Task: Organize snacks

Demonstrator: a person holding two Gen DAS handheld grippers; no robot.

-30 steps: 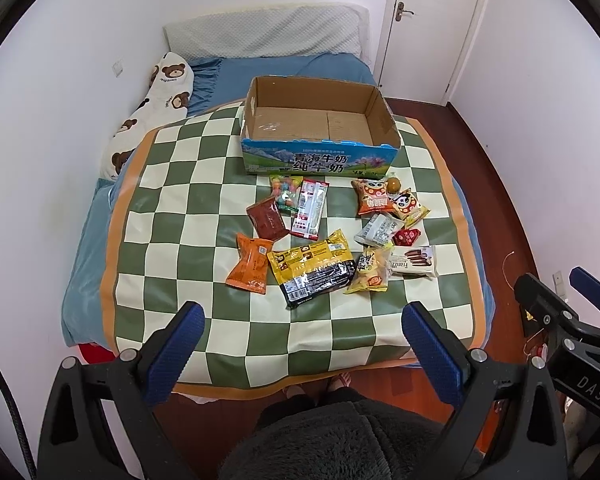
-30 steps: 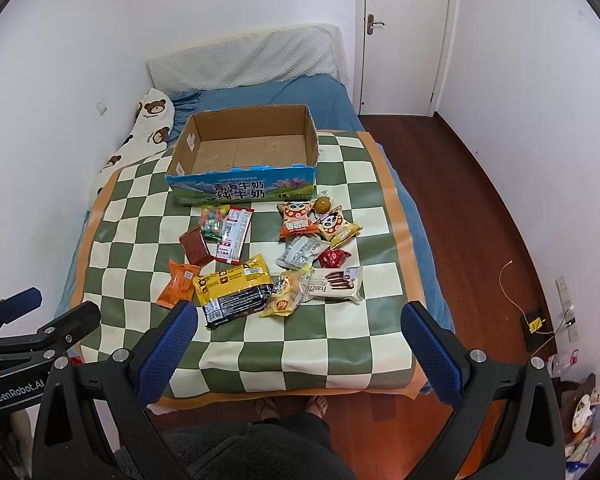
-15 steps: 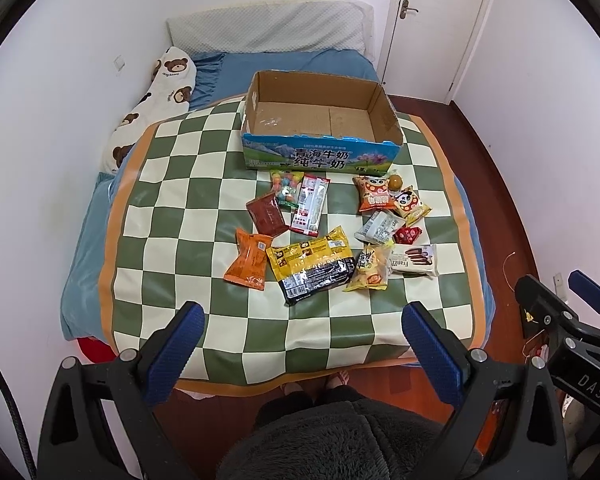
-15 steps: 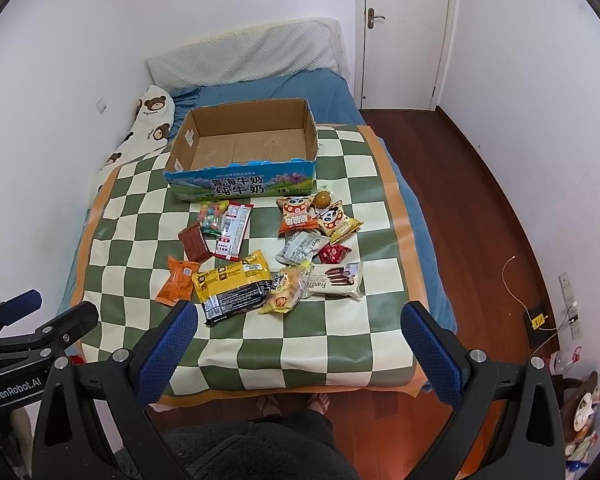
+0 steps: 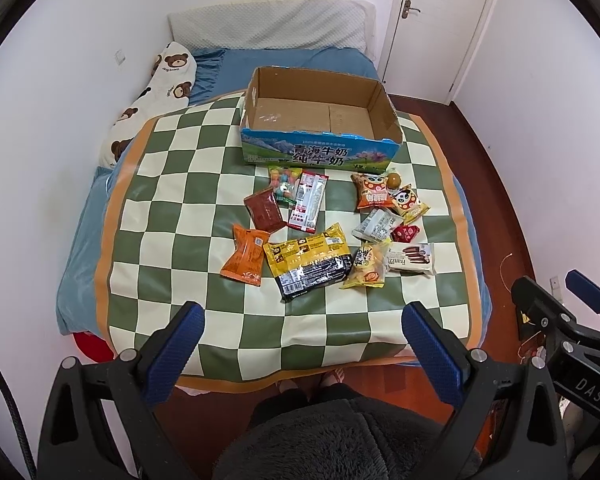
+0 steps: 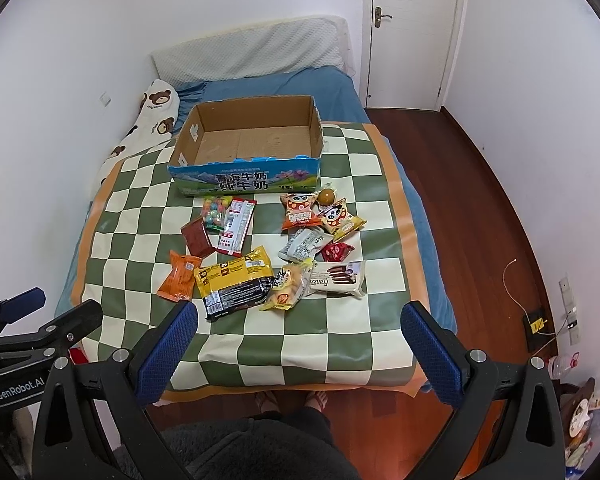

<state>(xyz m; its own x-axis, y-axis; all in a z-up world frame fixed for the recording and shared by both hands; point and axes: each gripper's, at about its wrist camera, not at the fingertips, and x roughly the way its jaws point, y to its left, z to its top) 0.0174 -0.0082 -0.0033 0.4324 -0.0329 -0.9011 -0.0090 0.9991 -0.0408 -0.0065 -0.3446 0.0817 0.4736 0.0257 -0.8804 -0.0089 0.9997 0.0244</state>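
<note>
Before box (image 5: 320, 136), scattered snacks (image 5: 324, 228).

Both cameras have moved forward and a little lower toward the bed over the last second. In the left wrist view the cardboard box (image 5: 320, 120) now sits lower in the picture than before, and the near edge of the checkered mat (image 5: 300, 368) has slid down toward the left gripper (image 5: 302, 354), so less floor shows between them. In the right wrist view the snacks (image 6: 260, 256) have drifted down toward the right gripper (image 6: 300, 354), and the mat's near edge lies closer to its fingers.
</note>
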